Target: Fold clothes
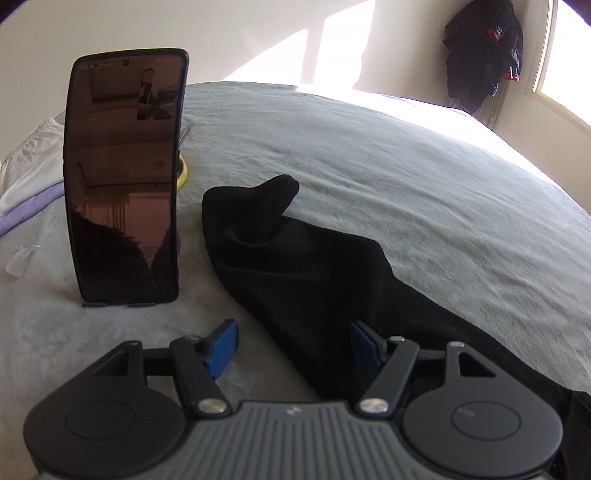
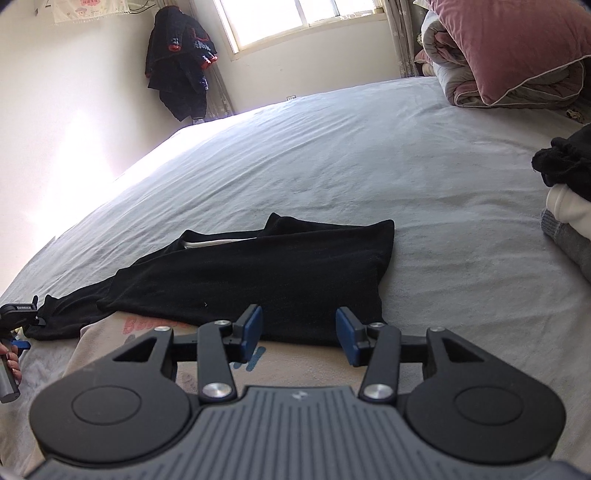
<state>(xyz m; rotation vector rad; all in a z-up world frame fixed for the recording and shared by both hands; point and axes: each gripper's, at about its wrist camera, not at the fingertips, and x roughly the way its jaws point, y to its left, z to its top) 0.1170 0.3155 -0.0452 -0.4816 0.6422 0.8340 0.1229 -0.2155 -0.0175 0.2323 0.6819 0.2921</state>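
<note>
Daylight from the far window [image 2: 295,18] blows out the wall [image 2: 74,155] and the far edge of the bed [image 1: 388,99], while fisheye distortion bends both views' edges and near parts look soft.

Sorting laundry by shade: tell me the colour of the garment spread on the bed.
Black garment, clearest in the right wrist view.

We see two low fisheye views from just above a grey bed [image 1: 369,155], close to a black garment [image 1: 295,266]. Both face the sunlit far wall and share the garment [image 2: 258,273] and bed [image 2: 332,155].
</note>
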